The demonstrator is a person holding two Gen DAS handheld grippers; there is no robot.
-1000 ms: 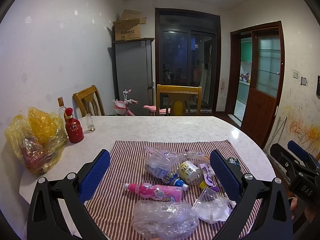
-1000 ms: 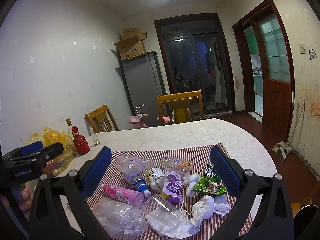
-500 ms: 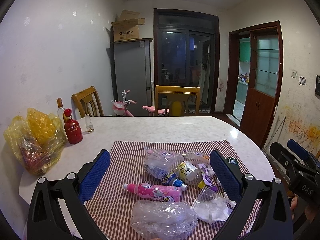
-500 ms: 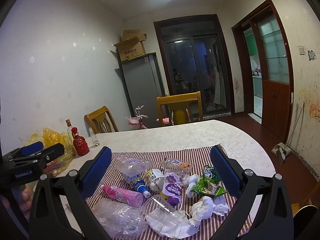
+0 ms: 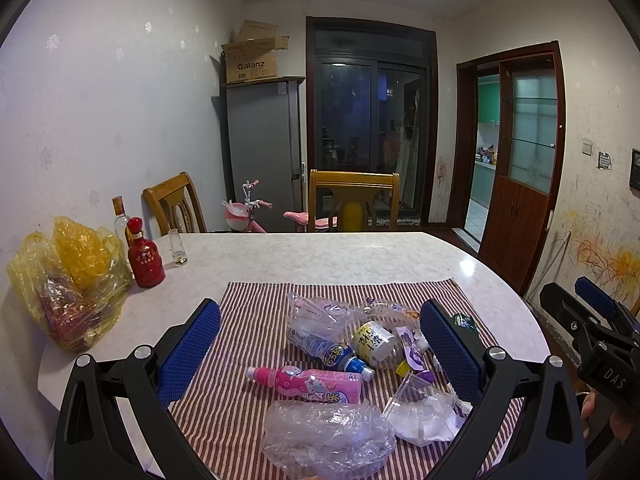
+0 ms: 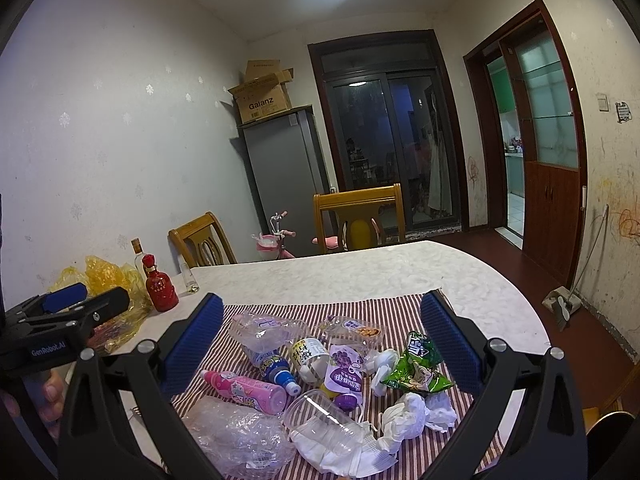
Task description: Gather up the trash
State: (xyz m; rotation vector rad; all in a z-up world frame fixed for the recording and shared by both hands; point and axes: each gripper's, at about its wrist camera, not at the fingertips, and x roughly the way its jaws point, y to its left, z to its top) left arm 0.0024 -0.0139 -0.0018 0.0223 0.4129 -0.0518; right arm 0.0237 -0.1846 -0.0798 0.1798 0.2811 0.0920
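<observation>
bench (image 5: 304, 256): pale marbled top | striped cloth (image 5: 248, 320) spread on its near part | red bottle (image 5: 145, 256), clear bottle (image 5: 119, 216) and small glass (image 5: 177, 249) at far left, beside yellow bag (image 5: 68, 280) | two wooden chairs (image 5: 354, 200) behind | grey fridge (image 5: 264, 152) with cardboard box (image 5: 253, 59) on top | pink tricycle (image 5: 256, 212) beside fridge

Both wrist views above near table edge, facing trash-strewn striped cloth (image 5: 256, 320)

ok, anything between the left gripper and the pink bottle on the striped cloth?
Nothing visible. The left gripper is open and the pink bottle lies on its side in open view between its fingers. The crumpled clear plastic lies nearer the camera, just below that line.
</observation>
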